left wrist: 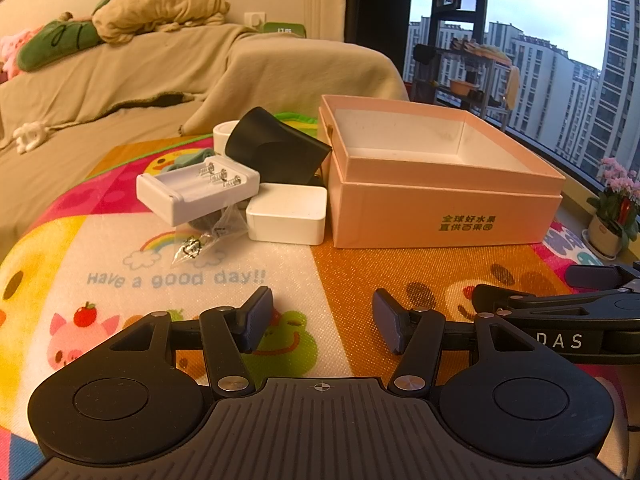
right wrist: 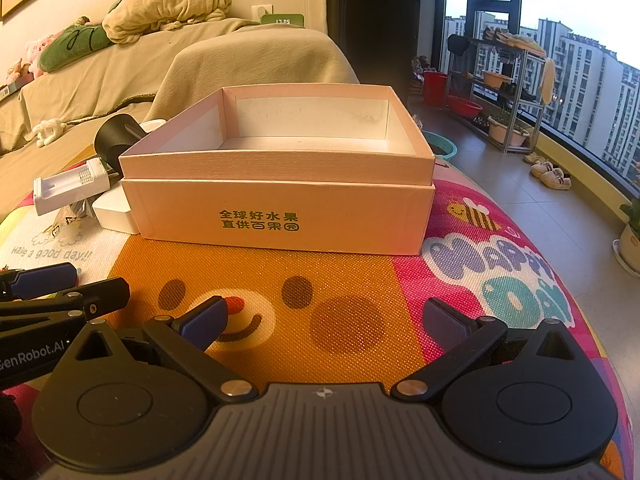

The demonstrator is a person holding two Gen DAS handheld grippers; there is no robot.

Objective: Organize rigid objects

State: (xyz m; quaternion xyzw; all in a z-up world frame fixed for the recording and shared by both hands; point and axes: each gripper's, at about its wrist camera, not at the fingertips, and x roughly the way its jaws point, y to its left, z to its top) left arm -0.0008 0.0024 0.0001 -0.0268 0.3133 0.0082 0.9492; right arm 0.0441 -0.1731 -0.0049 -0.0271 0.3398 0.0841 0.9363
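Note:
An open, empty pink cardboard box (left wrist: 440, 208) (right wrist: 280, 216) stands on the colourful play mat. To its left is a pile: a white battery holder (left wrist: 196, 192) (right wrist: 68, 190), a white rectangular box (left wrist: 286, 216) (right wrist: 112, 210), a black cylinder-shaped object (left wrist: 276, 148) (right wrist: 116, 136), a white cup (left wrist: 225, 134) and a small clear bag with metal parts (left wrist: 208, 238). My left gripper (left wrist: 322, 320) is open and empty above the mat, short of the pile. My right gripper (right wrist: 324, 324) is open and empty in front of the pink box.
The play mat (left wrist: 160, 280) (right wrist: 480, 264) covers a table. A sofa under a beige cover (left wrist: 120, 80) runs behind it. A window, shelf rack (right wrist: 504, 92) and potted flowers (left wrist: 616, 208) are on the right. The right gripper's body (left wrist: 560, 316) shows beside the left one.

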